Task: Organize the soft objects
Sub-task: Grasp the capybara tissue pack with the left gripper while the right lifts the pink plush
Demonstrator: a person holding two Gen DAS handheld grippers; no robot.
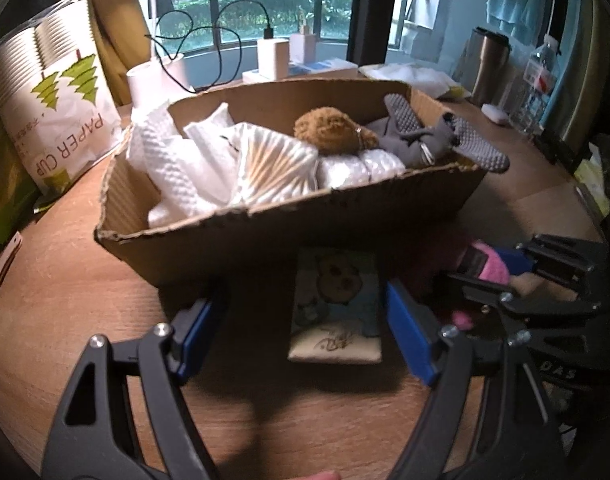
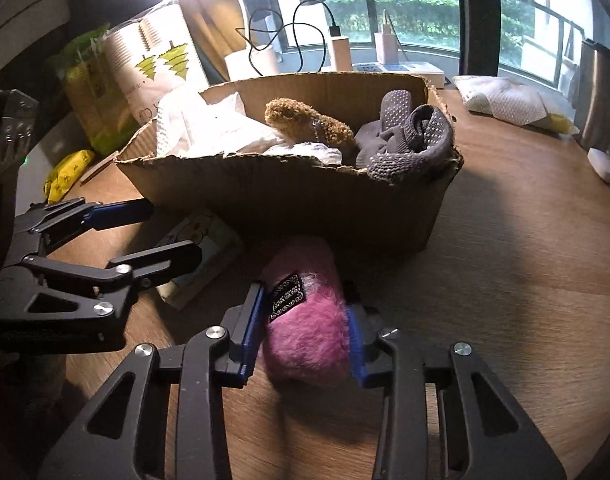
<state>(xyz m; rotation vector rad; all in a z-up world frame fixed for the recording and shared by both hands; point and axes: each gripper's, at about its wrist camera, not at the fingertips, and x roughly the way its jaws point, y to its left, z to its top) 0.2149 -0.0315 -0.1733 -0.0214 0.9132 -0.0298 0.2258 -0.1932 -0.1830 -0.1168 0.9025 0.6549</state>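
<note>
Now right fingers (image 2: pixel 347 332) pinch the pink plush (image 2: pixel 305 320); left fingers (image 1: pixel 203 328) spread wide around the tissue pack (image 1: pixel 337 304)

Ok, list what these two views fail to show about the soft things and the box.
- Pink plush toy, right wrist view: its near end is covered by the right gripper shut on it.
- Tissue pack, left wrist view: print is too blurred to read.
- Cardboard box, both views: the bottom is buried under paper towels and grey socks.
</note>
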